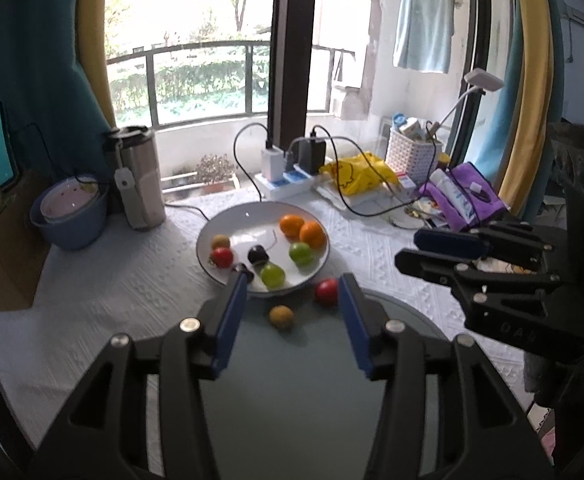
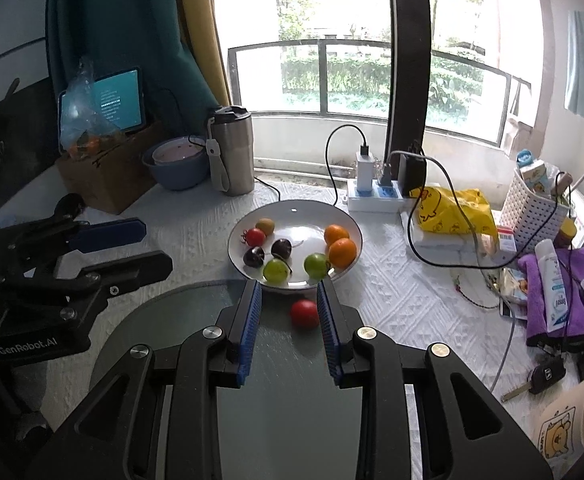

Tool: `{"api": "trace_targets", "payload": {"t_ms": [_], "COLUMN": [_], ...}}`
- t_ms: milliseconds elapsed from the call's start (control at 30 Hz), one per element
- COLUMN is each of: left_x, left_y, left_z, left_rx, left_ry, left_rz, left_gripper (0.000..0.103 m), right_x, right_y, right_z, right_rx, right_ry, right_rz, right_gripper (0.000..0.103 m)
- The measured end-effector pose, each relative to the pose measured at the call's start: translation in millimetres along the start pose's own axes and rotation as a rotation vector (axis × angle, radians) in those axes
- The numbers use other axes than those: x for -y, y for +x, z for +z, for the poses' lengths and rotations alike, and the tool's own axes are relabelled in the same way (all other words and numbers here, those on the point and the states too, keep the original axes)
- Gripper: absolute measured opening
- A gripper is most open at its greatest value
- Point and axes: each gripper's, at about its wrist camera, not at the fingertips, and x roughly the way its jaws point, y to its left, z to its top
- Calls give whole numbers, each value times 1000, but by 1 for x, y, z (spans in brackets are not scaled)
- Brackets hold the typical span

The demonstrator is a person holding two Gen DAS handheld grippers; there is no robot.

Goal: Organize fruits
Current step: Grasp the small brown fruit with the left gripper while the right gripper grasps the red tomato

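**Two fruits left outside the plate**

Two pieces lie off the white plate (image 1: 251,220), on its near side, so by my reading the gathering step is in hand and close to done.

The left gripper (image 1: 294,278) hangs over the plate's near rim with its jaws moderately apart and nothing between the pads. Just short of that rim a small brown fruit (image 1: 281,317) sits on the edge of a round glass mat (image 1: 292,380). To its right, nearly touching the rim, rests a red tomato (image 1: 326,291). On the plate, from left to right, are a brown fruit and a tomato, two dark plums, two green fruits and two oranges, like beside like.

The right gripper (image 2: 288,283) is off the plate's right side in the left view. Its jaws are drawn in to a narrow gap and carry nothing. In its own view the tomato lies on the cloth below them, not in them.

The next move probably calls for the left jaws to come down around the brown fruit. They should close gently, since it is round and may roll, then lift it to the plate's left side beside its twin.
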Motion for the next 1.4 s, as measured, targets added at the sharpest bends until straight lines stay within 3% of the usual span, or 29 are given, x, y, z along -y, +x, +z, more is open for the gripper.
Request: {"api": "trace_targets", "payload": {"t_ms": [200, 433, 533, 1033, 1133, 1200, 1267, 1400], "left_x": [18, 31, 33, 9, 1, -4, -9, -16], "left_y": [11, 30, 40, 97, 109, 117, 124, 136], "left_z": [-7, -13, -15, -30, -32, -34, -35, -39], "left_rx": [-32, -78, -97, -207, -229, -240, -250, -269], "left_ry": [11, 25, 30, -11, -22, -30, -41, -46], "left_rz": [-8, -16, -17, 25, 28, 31, 29, 28], "left_gripper": [58, 60, 60, 60, 60, 60, 60, 60], "right_x": [16, 40, 51, 59, 56, 53, 51, 43], "right_y": [-2, 1, 6, 63, 77, 86, 96, 112], "right_z": [-12, -23, -28, -32, -31, -30, -29, -28], "right_rx": [-1, -8, -19, -105, -127, -138, -156, -180], "right_ry": [24, 72, 94, 109, 103, 99, 97, 80], "right_rz": [0, -18, -29, 25, 45, 63, 90, 105], "right_gripper": [31, 31, 39, 39, 44, 62, 68, 68]}}
